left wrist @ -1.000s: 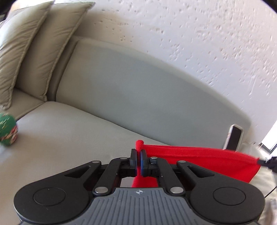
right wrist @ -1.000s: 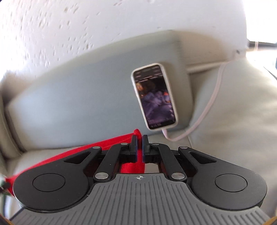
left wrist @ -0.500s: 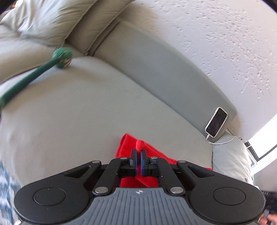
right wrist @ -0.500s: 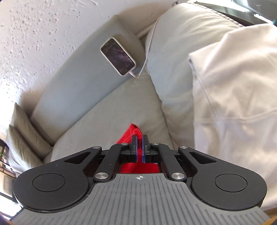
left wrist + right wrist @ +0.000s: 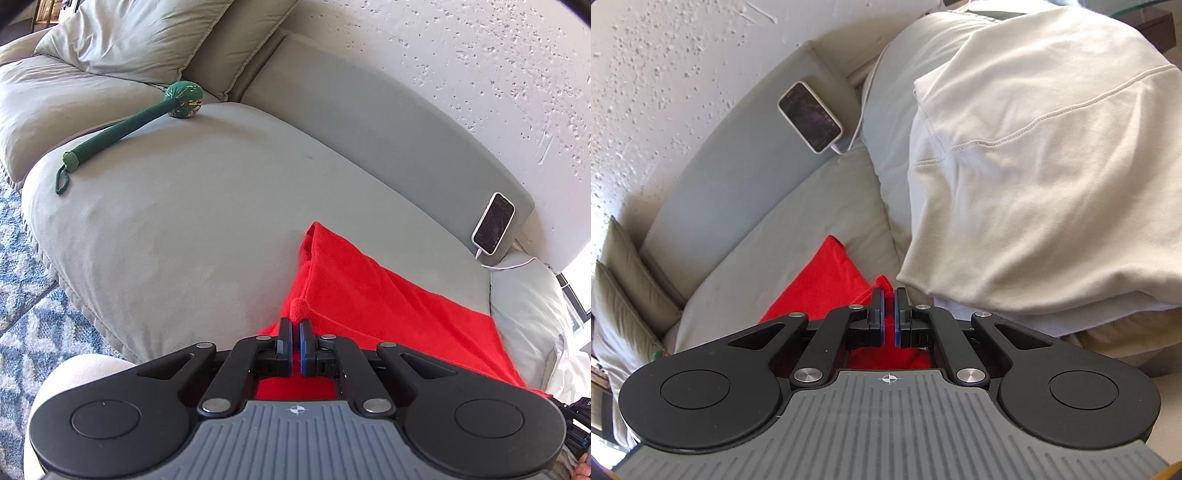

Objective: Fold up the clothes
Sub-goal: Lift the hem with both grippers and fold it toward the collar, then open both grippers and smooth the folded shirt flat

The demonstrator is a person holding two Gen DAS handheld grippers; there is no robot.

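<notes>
Pinching one red cloth (image 5: 369, 280), two grippers.

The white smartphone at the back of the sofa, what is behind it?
The white smartphone leans on the grey sofa backrest, a rough white wall behind that. The backrest patch behind the phone is hidden.

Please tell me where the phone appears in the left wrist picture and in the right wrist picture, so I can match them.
Left wrist: the phone is at the right edge, leaning on the grey sofa backrest.
Right wrist: the phone is upper left of centre, on the same backrest.
Shared landmark: the red cloth.
</notes>
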